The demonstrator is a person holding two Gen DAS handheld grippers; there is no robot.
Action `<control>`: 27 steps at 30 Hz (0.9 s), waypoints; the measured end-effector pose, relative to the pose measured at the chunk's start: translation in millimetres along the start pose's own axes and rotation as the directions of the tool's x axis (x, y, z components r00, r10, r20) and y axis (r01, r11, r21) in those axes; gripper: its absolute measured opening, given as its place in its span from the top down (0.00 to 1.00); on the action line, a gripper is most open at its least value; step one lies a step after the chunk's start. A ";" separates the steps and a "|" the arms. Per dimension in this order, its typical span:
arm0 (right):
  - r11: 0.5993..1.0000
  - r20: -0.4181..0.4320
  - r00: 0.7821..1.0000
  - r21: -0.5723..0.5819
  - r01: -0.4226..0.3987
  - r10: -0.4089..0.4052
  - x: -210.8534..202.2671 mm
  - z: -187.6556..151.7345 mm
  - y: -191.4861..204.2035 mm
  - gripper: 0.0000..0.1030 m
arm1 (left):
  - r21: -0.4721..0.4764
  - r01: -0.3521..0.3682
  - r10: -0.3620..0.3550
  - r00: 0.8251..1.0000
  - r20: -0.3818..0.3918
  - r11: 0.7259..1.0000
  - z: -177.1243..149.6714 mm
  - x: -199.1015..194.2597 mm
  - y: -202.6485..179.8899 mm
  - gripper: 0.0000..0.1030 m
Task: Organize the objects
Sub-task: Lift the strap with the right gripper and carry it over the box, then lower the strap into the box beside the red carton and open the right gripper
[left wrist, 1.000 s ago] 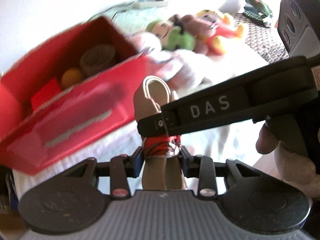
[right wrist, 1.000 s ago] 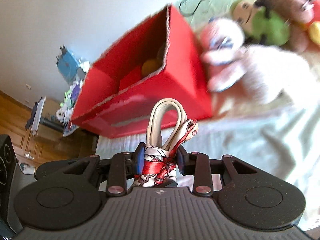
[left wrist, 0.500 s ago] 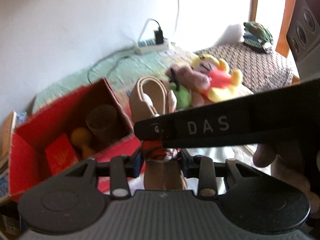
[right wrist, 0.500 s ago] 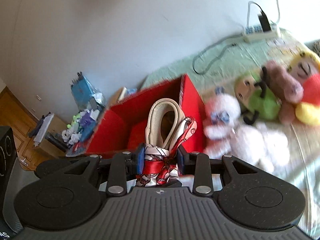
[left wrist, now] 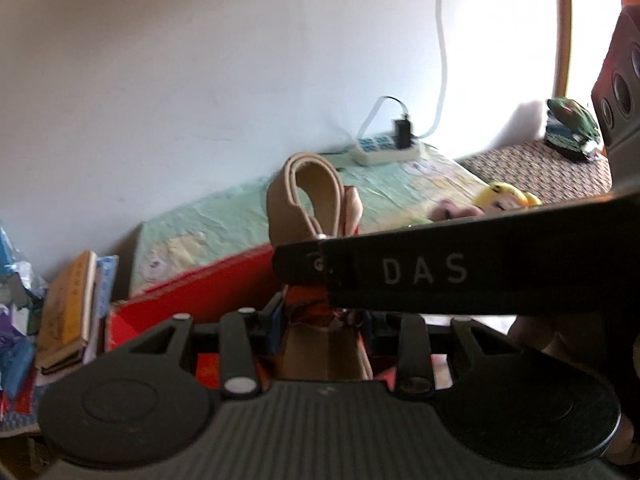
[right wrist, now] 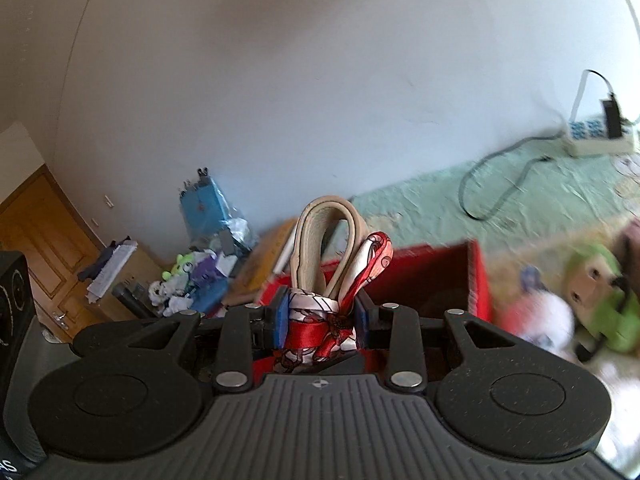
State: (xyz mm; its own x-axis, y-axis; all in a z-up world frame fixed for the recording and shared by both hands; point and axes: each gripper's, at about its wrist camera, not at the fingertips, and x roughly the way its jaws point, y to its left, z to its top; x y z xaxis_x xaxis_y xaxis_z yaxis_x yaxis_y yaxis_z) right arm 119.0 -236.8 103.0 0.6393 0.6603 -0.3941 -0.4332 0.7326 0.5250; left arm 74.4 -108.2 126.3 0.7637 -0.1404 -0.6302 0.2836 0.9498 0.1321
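A: What is each claw holding?
B: The right claw [right wrist: 320, 318] pinches the beige strap loop [right wrist: 326, 240] with its red patterned scarf [right wrist: 340, 312], at frame centre.

A: And the left claw [left wrist: 324, 320]?
B: Clamped on the same strap [left wrist: 310, 196], above the red box [left wrist: 200, 296].

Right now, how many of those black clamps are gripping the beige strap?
2. The left gripper pinches the beige strap low down; the right gripper clamps it at its red scarf wrap.
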 end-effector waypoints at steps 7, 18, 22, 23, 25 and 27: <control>0.999 -0.023 0.999 -0.014 -0.034 0.033 54.7 7.7 17.4 0.66 | -0.050 -0.030 0.029 0.999 -0.025 0.998 -6.1 20.8 62.5 0.66; 1.000 -0.190 0.982 0.031 -0.004 0.009 140.6 -6.0 27.7 0.67 | -0.100 -0.045 0.028 0.986 -0.164 0.994 -38.5 72.6 126.7 0.65; 0.999 -0.273 0.962 0.051 0.007 0.007 165.0 -12.5 27.3 0.67 | -0.095 -0.044 0.022 0.976 -0.218 0.994 -49.9 85.6 136.0 0.65; 0.998 -0.293 0.956 0.061 0.007 0.011 169.6 -13.9 26.1 0.67 | -0.091 -0.043 0.022 0.974 -0.224 0.995 -52.6 86.5 137.3 0.64; 0.997 -0.333 0.943 0.082 0.003 0.025 178.0 -15.8 23.6 0.67 | -0.075 -0.044 0.026 0.973 -0.231 0.996 -58.5 86.2 137.9 0.62; 0.995 -0.376 0.926 0.097 -0.001 0.037 185.8 -17.8 21.4 0.67 | -0.057 -0.048 0.033 0.970 -0.241 0.997 -63.8 86.3 138.1 0.61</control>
State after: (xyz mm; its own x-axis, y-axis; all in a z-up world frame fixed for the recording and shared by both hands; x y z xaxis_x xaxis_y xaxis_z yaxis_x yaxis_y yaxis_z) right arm 217.2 -95.5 27.5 0.3363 0.7008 -0.6291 -0.3699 0.7126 0.5961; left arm 142.5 28.7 41.4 0.6105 -0.0373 -0.7911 0.2133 0.9697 0.1188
